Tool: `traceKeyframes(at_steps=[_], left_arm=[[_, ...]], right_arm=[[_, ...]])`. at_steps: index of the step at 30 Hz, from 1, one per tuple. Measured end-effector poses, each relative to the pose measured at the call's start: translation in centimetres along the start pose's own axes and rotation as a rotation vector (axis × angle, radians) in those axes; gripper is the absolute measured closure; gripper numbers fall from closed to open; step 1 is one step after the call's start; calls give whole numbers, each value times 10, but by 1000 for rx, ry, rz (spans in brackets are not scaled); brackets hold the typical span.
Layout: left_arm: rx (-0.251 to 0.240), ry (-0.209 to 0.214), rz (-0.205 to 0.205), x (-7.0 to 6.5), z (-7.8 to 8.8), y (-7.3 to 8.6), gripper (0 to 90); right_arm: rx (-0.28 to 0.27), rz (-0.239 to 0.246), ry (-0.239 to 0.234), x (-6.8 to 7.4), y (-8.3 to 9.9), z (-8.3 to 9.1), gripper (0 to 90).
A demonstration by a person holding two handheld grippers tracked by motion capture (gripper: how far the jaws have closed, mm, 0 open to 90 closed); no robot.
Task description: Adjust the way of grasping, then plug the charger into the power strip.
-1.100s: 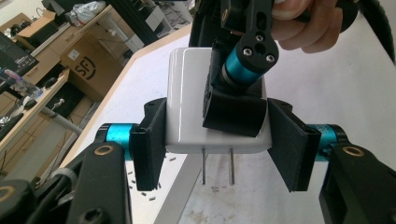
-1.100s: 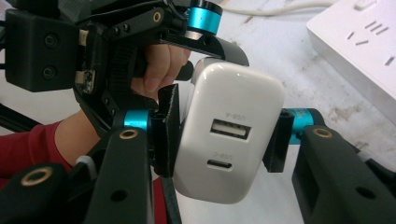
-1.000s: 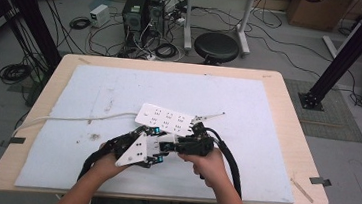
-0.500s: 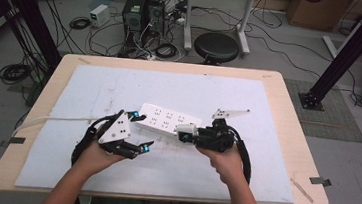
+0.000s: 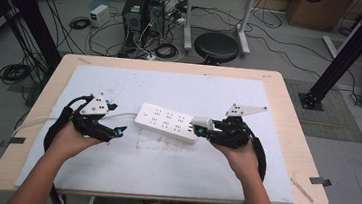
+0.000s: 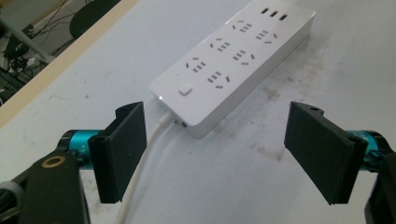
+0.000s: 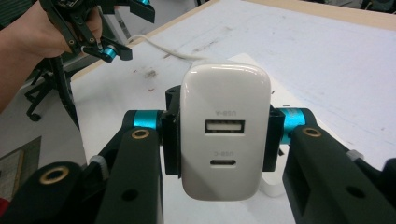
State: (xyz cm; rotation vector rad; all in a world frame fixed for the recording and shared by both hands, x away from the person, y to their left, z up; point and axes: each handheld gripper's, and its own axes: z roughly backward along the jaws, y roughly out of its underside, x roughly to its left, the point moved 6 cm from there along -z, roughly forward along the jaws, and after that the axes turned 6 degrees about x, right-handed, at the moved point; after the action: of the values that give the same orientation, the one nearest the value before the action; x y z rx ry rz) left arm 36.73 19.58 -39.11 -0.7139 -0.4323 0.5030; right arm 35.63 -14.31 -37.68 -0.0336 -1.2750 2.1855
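A white power strip [image 5: 167,122] lies flat on the pale mat [image 5: 163,165], its white cable [image 5: 36,121] trailing off to the left. My left gripper [image 5: 116,120] hovers just left of the strip's cable end; its jaws have just been opening and stand wide with nothing between them. In the left gripper view the strip [image 6: 233,60] and its cable [image 6: 140,177] lie ahead of the open gripper [image 6: 217,154]. My right gripper [image 5: 204,128] is shut on a white USB charger [image 7: 225,130], held at the strip's right end. The charger [image 5: 201,121] has one USB-A and one USB-C port facing the right gripper view's camera.
The mat covers most of a wooden table [image 5: 289,107]. Behind the table on the floor are a black stool [image 5: 217,46], computer towers [image 5: 142,10] and loose cables. Black frame posts [image 5: 347,52] rise at both sides.
The two hands have drawn apart: the left gripper moved left from the strip and opened, the right moved right and slightly up with the charger in it.
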Motion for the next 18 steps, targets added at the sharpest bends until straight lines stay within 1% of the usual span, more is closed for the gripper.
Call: traceKeyframes(at_steps=[1, 2, 3, 4, 6, 7, 8, 9, 10, 11, 14, 15, 17, 18], left_arm=[[-1, -3, 0, 2, 1, 1, 211], [-1, -6, 3, 3, 2, 1, 211], [1, -4, 6, 4, 3, 2, 211], [-7, -4, 12, 4, 3, 1, 211], [-6, -2, 15, 5, 3, 1, 211], [1, 0, 12, 6, 3, 2, 211], [-1, -2, 19, 7, 2, 2, 211], [-1, -6, 23, 8, 2, 2, 211], [-1, -2, 29, 8, 2, 3, 211], [0, 1, 32, 8, 2, 4, 211], [-8, 4, 42, 9, 1, 7, 211], [-1, 2, 42, 10, 1, 8, 211], [-6, 1, 48, 12, 1, 10, 211], [-8, 0, 53, 12, 1, 10, 211]], right_arm=[[-4, 4, 7, -1, 0, 1, 631], [-5, 4, 2, -2, 0, 2, 631], [-2, 5, 6, -2, 0, 3, 632], [-8, 6, 12, -2, 0, 5, 632], [-5, 12, 7, -2, -1, 7, 631], [-5, 24, 19, -3, -2, 7, 631], [4, 28, 18, -3, -2, 7, 631], [11, 45, 22, -3, -3, 7, 631], [20, 56, 37, -3, -3, 7, 631], [25, 64, 33, -2, -4, 6, 631], [13, 81, 34, -1, -7, 5, 632], [8, 84, 39, -1, -8, 4, 632], [3, 102, 56, -1, -11, 1, 631], [1, 108, 78, -1, -12, 0, 632]])
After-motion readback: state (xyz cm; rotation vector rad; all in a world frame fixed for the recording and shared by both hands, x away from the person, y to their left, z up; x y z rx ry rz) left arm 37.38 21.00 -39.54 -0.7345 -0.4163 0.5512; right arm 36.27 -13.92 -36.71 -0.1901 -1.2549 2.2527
